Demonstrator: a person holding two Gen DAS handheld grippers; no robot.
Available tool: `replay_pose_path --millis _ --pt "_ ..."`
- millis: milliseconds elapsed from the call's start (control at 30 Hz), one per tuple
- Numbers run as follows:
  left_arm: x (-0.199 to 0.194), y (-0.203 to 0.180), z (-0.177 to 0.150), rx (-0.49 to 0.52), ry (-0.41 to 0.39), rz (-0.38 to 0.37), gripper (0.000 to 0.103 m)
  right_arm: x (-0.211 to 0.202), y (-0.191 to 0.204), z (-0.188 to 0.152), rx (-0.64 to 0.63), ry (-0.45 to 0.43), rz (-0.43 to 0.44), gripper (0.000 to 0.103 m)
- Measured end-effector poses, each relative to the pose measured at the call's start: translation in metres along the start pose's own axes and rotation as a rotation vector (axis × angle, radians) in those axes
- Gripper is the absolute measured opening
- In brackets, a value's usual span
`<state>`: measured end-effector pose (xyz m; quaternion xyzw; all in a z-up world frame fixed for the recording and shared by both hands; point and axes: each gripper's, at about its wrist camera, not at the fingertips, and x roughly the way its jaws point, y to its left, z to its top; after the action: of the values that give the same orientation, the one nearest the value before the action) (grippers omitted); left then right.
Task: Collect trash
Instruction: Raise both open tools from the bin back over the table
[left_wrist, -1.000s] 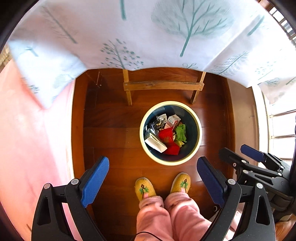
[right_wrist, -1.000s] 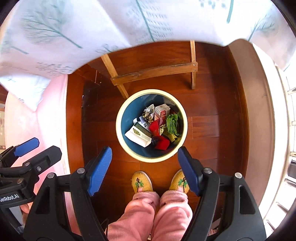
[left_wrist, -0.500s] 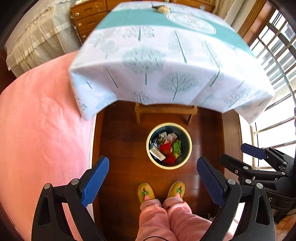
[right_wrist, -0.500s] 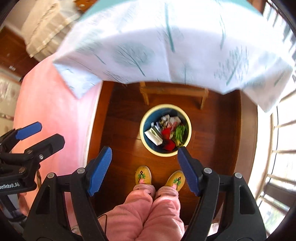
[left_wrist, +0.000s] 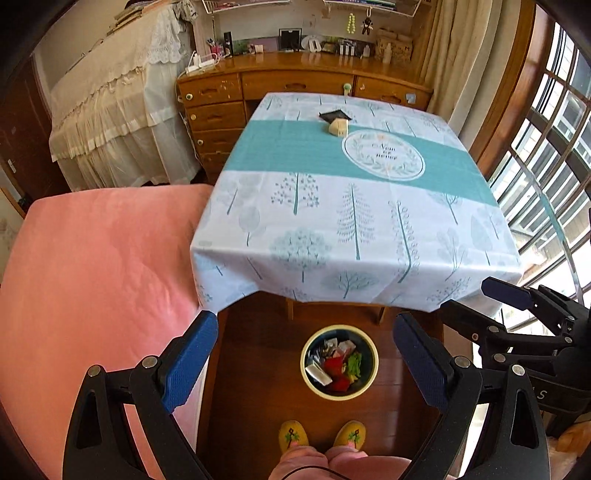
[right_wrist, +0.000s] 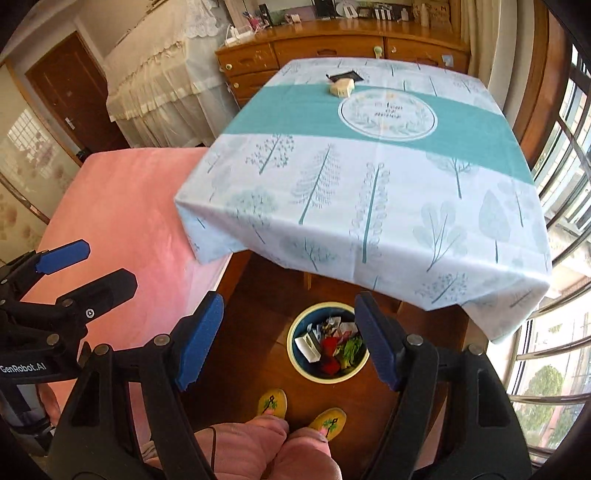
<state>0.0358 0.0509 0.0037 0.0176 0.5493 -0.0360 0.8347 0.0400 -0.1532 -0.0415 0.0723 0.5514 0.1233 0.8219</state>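
With both grippers, left (left_wrist: 304, 352) and right (right_wrist: 289, 338), held empty and jaws apart above the filled bin (left_wrist: 339, 362), the next move called for reaching the scraps (left_wrist: 338, 122) on the surface (left_wrist: 354, 206).

**Count of things in the room**

Two grippers: left gripper (left_wrist: 304, 354) and right gripper (right_wrist: 288, 341). One trash bin (left_wrist: 373, 373). One table (left_wrist: 332, 206), carrying two items: a black card (left_wrist: 334, 115) and a cream box (left_wrist: 339, 127). Two yellow slippers (left_wrist: 293, 435).
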Motion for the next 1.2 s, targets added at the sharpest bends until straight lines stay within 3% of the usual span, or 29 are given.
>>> replay_pose_path --millis 367,533,667,900,1200 --pt "-0.033 -0.001 0.100 -0.058 -0.115 0.059 0.097 -0.046 -0.041 0.090 -0.015 -0.164 -0.027 0.071" --pt "-0.008 0.016 0.152 -0.062 -0.093 0.035 0.097 -0.048 -0.063 0.130 0.027 -0.209 -0.060 0.071" --pt "0.035 0.043 0.206 -0.036 -0.079 0.023 0.097 -0.036 -0.075 0.167 0.057 -0.224 -0.103 0.071" --pt "0.134 0.076 0.325 0.112 -0.028 -0.072 0.097 0.042 -0.089 0.254 0.190 -0.189 -0.197 0.071" --pt "0.271 0.083 0.433 0.234 0.085 -0.158 0.097 0.208 -0.094 0.368 0.278 -0.065 -0.264 0.071"
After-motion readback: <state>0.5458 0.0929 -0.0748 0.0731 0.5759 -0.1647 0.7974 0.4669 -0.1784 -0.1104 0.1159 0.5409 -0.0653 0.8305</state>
